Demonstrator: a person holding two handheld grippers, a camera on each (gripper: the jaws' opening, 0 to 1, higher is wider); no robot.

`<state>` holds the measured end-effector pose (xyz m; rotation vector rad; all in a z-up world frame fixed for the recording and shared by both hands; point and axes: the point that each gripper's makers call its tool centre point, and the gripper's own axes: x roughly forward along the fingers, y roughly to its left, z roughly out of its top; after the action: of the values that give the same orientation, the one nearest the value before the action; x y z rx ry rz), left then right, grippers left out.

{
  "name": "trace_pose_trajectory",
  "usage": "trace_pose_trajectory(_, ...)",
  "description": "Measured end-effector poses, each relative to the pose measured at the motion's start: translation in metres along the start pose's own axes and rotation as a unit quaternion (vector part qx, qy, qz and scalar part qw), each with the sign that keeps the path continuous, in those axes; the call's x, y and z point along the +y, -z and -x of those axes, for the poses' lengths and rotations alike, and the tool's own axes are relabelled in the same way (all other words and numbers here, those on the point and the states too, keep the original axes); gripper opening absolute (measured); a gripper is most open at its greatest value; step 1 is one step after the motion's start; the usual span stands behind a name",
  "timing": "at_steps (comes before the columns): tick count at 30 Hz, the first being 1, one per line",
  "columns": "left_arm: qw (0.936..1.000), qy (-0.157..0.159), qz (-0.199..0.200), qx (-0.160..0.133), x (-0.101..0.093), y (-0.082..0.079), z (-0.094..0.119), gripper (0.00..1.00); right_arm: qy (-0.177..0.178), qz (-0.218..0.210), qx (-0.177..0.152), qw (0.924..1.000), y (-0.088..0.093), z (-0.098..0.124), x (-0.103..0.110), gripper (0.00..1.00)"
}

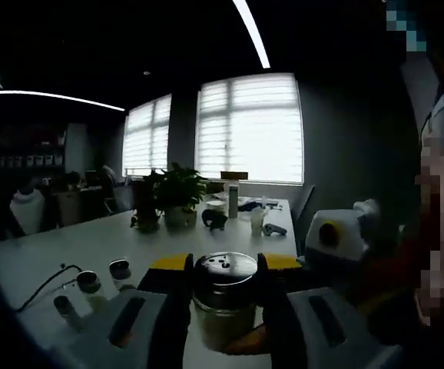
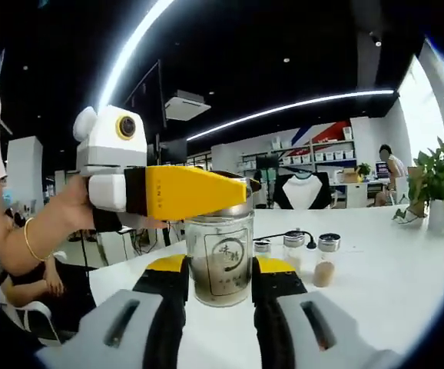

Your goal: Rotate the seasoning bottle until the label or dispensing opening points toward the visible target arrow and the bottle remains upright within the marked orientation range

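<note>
The seasoning bottle [image 2: 220, 261] is a clear glass jar with brownish contents and a metal shaker lid [image 1: 224, 267], and it stands upright. Its round printed label [image 2: 226, 260] faces the right gripper view. My right gripper [image 2: 220, 286] is shut on the jar's body, with its black pads against both sides. My left gripper [image 1: 225, 270] is shut on the lid from the opposite side. In the right gripper view the left gripper's yellow finger [image 2: 187, 192] reaches the lid from the left, held by a hand [image 2: 68, 211]. I cannot tell whether the jar rests on the white table [image 2: 391, 284].
Three small spice jars [image 2: 293, 244] and a black cable stand behind the bottle, and appear as small jars [image 1: 103, 277] in the left gripper view. A potted plant [image 1: 177, 192] and several items sit further down the table. A person [image 2: 395, 165] sits in the background.
</note>
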<state>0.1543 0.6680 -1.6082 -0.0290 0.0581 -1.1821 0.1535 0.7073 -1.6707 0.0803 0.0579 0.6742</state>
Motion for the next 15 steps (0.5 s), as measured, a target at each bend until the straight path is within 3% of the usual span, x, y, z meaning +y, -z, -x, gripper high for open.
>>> trace_pose_trajectory(2, 1.0000, -0.007, 0.004, -0.005, 0.002, -0.001, -0.001, 0.36, 0.008, 0.004, -0.001, 1.0000, -0.001, -0.001, -0.002, 0.29)
trace_pose_trajectory(3, 0.9989, -0.029, 0.032, -0.016, 0.006, -0.003, -0.003, 0.37, 0.028, 0.022, 0.000, 0.9994, -0.001, -0.003, -0.005, 0.29)
trace_pose_trajectory(8, 0.9952, -0.077, 0.050, -0.034, 0.014, -0.010, -0.007, 0.38, 0.064, 0.020, -0.022, 0.9975, -0.004, -0.008, -0.009, 0.29)
trace_pose_trajectory(11, 0.9925, -0.116, 0.019, -0.032, 0.017, -0.011, -0.009, 0.39, 0.087, 0.016, -0.034, 0.9955, -0.006, -0.010, -0.011, 0.29)
trace_pose_trajectory(15, 0.9886, -0.143, 0.024, -0.042, 0.020, -0.012, -0.009, 0.40, 0.109, 0.019, -0.042, 0.9930, -0.007, -0.013, -0.013, 0.29)
